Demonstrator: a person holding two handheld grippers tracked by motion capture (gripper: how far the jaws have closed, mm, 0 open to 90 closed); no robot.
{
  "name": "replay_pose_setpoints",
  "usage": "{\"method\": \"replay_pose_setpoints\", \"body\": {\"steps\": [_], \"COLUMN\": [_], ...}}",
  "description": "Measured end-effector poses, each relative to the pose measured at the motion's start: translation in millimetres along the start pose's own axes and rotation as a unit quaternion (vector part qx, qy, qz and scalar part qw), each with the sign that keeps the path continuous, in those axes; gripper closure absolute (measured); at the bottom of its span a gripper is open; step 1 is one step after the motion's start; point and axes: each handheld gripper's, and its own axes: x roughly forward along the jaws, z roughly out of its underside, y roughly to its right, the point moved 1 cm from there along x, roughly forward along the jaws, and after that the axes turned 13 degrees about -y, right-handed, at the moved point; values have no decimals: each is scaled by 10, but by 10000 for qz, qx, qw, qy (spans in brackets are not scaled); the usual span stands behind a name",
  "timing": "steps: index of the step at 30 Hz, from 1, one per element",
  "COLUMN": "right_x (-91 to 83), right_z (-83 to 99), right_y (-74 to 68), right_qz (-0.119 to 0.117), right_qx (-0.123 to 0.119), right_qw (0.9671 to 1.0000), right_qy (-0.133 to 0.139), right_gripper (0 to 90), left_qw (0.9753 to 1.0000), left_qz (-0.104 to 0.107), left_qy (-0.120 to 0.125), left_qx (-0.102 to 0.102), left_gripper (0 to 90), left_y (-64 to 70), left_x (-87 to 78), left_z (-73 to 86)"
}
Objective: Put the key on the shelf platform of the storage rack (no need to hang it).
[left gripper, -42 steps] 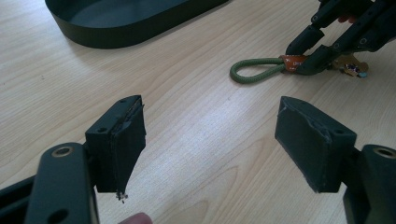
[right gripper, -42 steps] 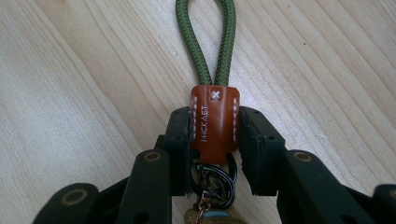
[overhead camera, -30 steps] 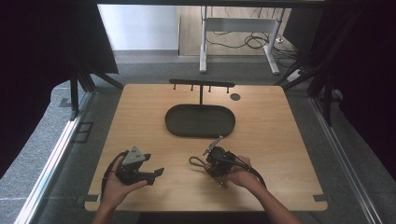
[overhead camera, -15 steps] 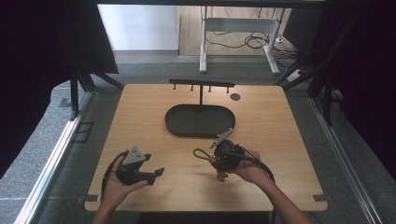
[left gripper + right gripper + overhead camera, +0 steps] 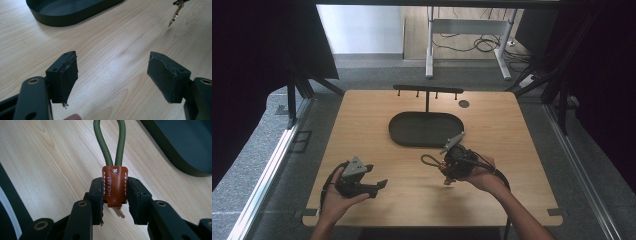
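Note:
My right gripper (image 5: 115, 195) is shut on the brown leather tab (image 5: 114, 185) of a keychain. Its green cord loop (image 5: 110, 142) sticks out past the jaws, and a brass key tip shows beneath the tab. In the high view the right gripper (image 5: 444, 165) hovers right of the table's centre, with the loop (image 5: 429, 160) pointing left and the key (image 5: 447, 181) dangling. The left gripper (image 5: 379, 186) rests at the front left, open, with nothing between its pads (image 5: 66, 75). The left gripper view catches the hanging key (image 5: 175, 16) at its upper right.
A black oval tray (image 5: 427, 142) lies at the table's centre, just beyond the right gripper; its wall (image 5: 62, 17) shows in the left gripper view. A black hook rack (image 5: 427, 90) stands behind it. A small dark disc (image 5: 464, 104) sits at the back right.
The right gripper has carried the keychain a little to the right and toward the tray. The left gripper has stayed where it was.

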Motion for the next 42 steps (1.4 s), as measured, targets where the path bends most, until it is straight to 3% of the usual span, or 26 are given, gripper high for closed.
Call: {"method": "replay_pose_setpoints", "body": {"steps": [14,42], "right_x": [-180,-237], "right_z": [-46,-261], "right_y": [126,340], "right_qz": [122,141], "right_qx": [6,-5], "right_qw": [9999,9999], "right_qy": [86,12], "right_gripper": [670,670], "left_qw": [10000,10000], "left_qz": [10,17], "left_qy": [-34,-55], "left_qx": [13,31], "left_gripper": [248,247], "left_y": [10,0], "left_x": [18,20], "left_z": [-3,1]}}
